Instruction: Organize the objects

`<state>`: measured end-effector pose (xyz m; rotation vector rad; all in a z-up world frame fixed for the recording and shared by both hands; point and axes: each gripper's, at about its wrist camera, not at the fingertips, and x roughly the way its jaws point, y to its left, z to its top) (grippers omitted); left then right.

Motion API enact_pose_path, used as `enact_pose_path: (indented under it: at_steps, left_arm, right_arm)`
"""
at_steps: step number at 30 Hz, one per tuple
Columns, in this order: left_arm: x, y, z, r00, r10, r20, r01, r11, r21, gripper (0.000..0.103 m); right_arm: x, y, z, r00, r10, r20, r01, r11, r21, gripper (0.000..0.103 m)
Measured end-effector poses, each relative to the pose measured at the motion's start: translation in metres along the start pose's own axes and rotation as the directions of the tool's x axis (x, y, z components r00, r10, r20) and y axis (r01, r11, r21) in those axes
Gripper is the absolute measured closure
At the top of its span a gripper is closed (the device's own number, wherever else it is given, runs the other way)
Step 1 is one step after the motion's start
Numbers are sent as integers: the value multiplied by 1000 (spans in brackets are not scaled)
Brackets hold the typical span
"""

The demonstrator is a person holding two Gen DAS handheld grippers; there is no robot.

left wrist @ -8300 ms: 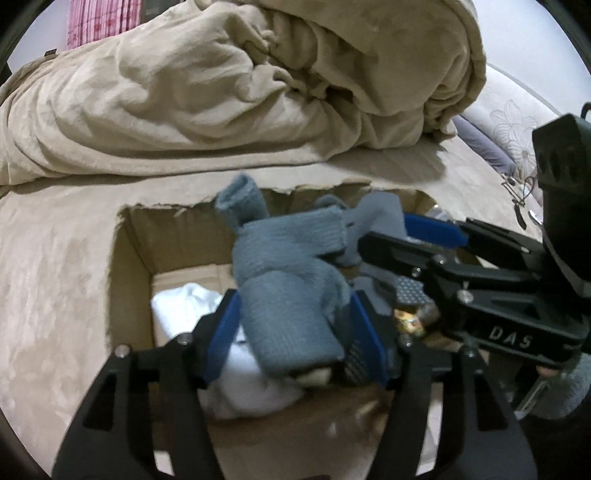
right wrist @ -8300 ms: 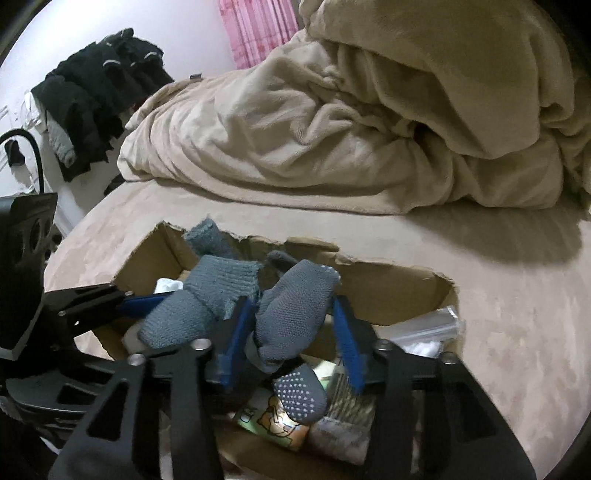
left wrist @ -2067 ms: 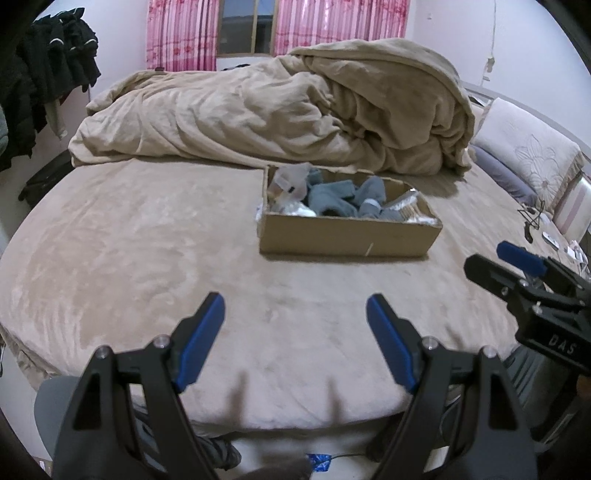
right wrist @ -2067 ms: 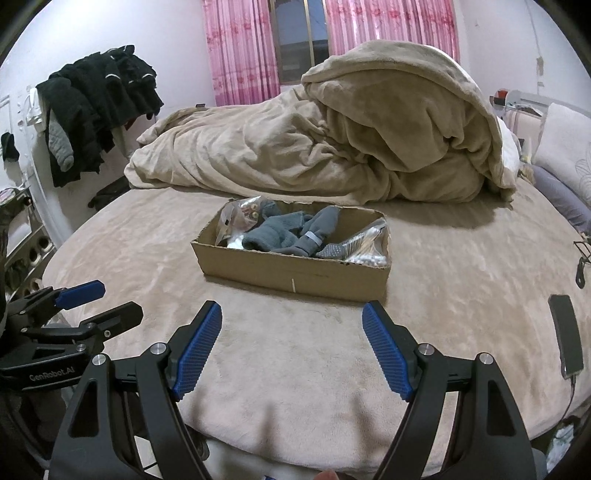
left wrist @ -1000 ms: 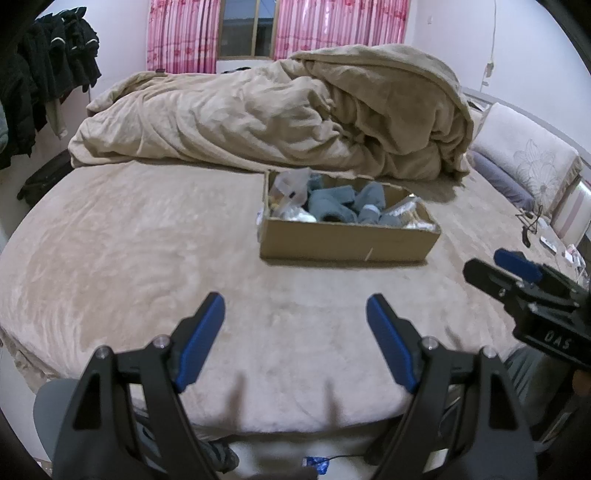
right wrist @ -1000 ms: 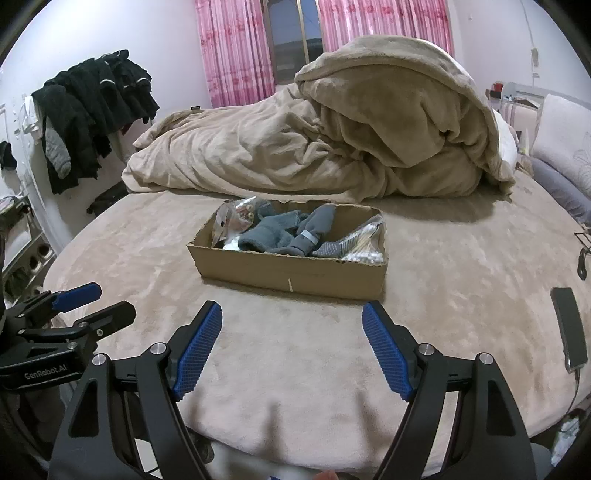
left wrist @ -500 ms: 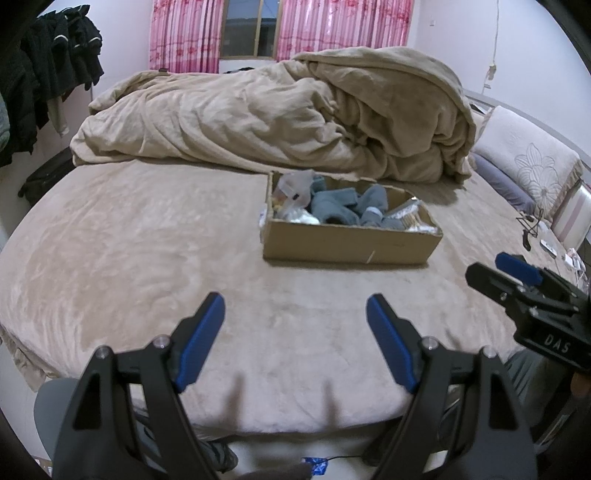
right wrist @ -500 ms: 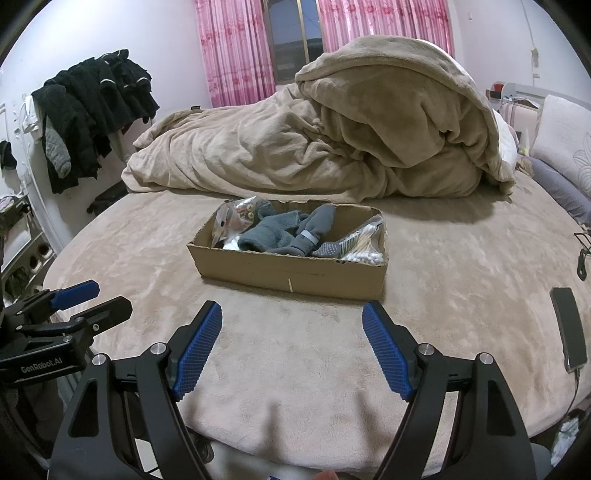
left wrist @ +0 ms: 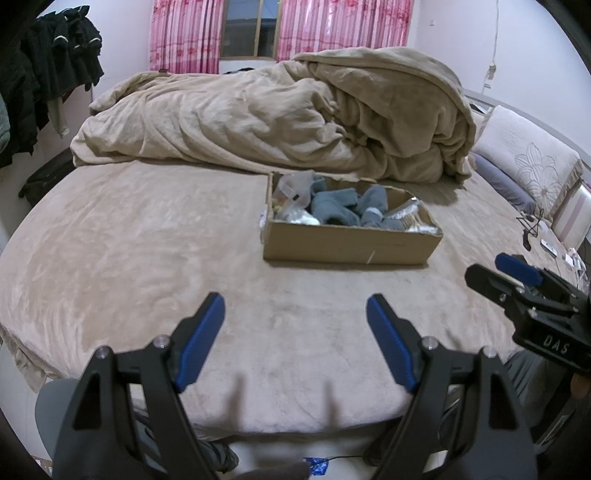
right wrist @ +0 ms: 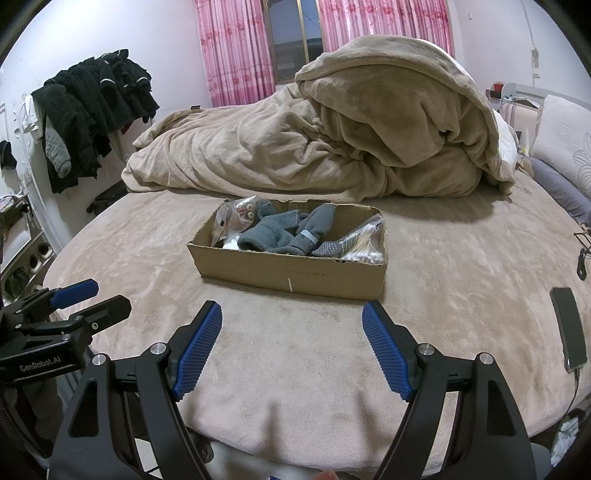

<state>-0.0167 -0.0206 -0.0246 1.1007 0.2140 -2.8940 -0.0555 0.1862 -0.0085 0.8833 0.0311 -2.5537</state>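
A cardboard box point(left wrist: 347, 243) point(right wrist: 291, 273) sits on the round beige bed, in front of the heaped blanket. Grey socks point(left wrist: 340, 206) point(right wrist: 288, 230) lie inside it with clear plastic packets point(left wrist: 291, 190) point(right wrist: 236, 216) and a bag of cotton swabs point(right wrist: 364, 247). My left gripper point(left wrist: 295, 339) is open and empty, held back over the bed's near edge. My right gripper point(right wrist: 291, 343) is open and empty too, also well short of the box. Each gripper shows at the side of the other's view.
A big beige blanket point(right wrist: 332, 136) is piled behind the box. A phone on a cable point(right wrist: 567, 328) lies at the bed's right edge. Pillows point(left wrist: 524, 162) lie at the far right. Dark clothes point(right wrist: 88, 110) hang at the left. Pink curtains point(left wrist: 280, 33) cover the window.
Earlier each gripper held a grey sock over the box; both have let go and pulled back to the bed's edge. Over the last second they have barely moved.
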Motion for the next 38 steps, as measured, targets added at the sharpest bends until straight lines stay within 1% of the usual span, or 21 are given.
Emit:
enact_pose_path:
  at_steps: [23, 35, 38]
  left_arm:
    - [-1, -1, 1, 1000, -4, 1, 4, 1000, 10, 22]
    - [10, 1, 5, 1000, -12, -7, 12, 1000, 19, 22]
    - [19, 5, 13, 1000, -12, -10, 12, 999, 36, 22]
  right_arm:
    - [1, 0, 0, 1000, -1, -1, 1, 1000, -1, 22]
    - [7, 1, 0, 1000, 1, -7, -1, 1000, -4, 22]
    - [12, 0, 2, 1000, -2, -15, 2, 1000, -9, 22]
